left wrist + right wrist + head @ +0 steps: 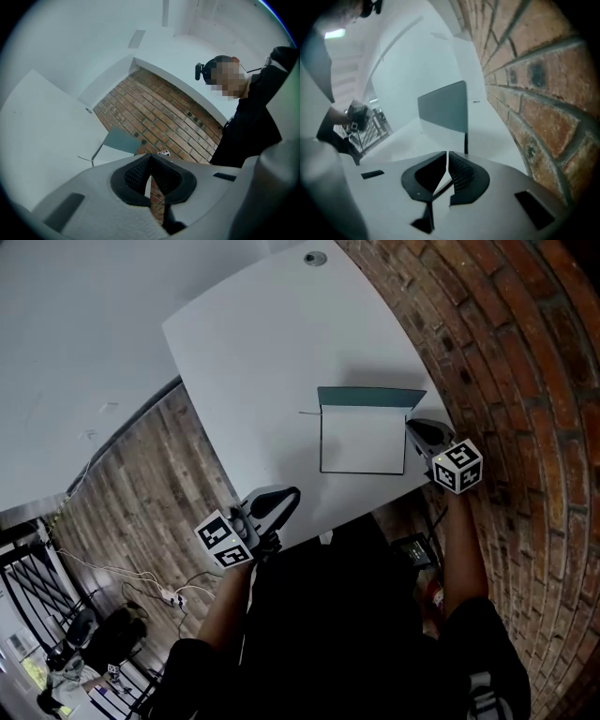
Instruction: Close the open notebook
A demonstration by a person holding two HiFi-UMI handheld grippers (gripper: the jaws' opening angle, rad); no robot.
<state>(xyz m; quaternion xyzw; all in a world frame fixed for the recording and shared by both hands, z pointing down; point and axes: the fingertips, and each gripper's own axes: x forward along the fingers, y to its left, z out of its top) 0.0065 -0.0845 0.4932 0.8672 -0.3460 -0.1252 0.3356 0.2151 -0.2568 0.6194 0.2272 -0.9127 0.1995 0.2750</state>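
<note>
The notebook (362, 442) lies on the white table (262, 352) with a white page flat and its teal cover (370, 397) raised along the far edge. My right gripper (413, 427) hovers at the notebook's right edge with its jaws shut and nothing between them. In the right gripper view the cover (443, 110) stands upright just ahead of the right gripper (447, 154). My left gripper (292, 494) is shut and empty at the table's near edge, well left of the notebook. From the left gripper (150, 157) view the notebook (119, 140) shows farther off.
A brick surface (506, 352) runs close along the table's right side. A round cable hole (315, 258) sits at the table's far end. Wooden floor (141, 493) with cables lies to the left. The person's dark-clothed body fills the near side below the table.
</note>
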